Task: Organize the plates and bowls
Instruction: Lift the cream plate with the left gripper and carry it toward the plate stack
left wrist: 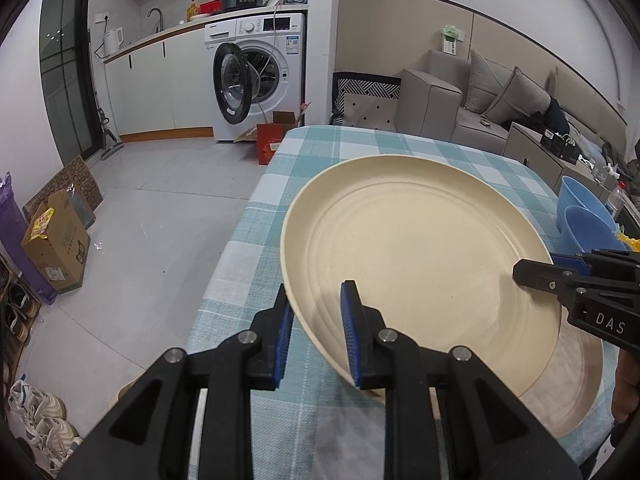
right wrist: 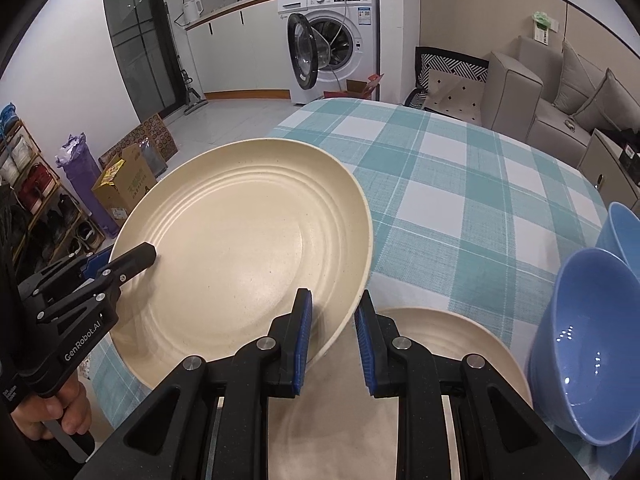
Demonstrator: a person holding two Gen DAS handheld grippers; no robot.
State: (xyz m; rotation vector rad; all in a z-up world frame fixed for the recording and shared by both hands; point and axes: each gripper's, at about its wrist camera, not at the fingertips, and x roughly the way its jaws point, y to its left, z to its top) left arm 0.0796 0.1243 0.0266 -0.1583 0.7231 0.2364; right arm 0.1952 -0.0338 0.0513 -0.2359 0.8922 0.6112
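A large cream plate [left wrist: 412,248] [right wrist: 248,248] hangs tilted above the checked tablecloth. My left gripper [left wrist: 316,290] is shut on its near left rim, one blue pad over the rim and one under it. My right gripper [right wrist: 335,294] is shut on the opposite rim in the same way. Each gripper shows in the other's view: the right gripper [left wrist: 536,268] at the plate's right edge, the left gripper [right wrist: 128,260] at its left edge. A second cream plate [left wrist: 576,380] [right wrist: 440,344] lies flat on the table under the held one.
Two light blue bowls [left wrist: 588,220] [right wrist: 588,340] stand nested and tilted at the table's right edge. The table [left wrist: 340,144] [right wrist: 460,160] ends at the left over a tiled floor with cardboard boxes [left wrist: 56,248] and shoes. A washing machine [left wrist: 260,76] and a sofa [left wrist: 480,96] stand beyond.
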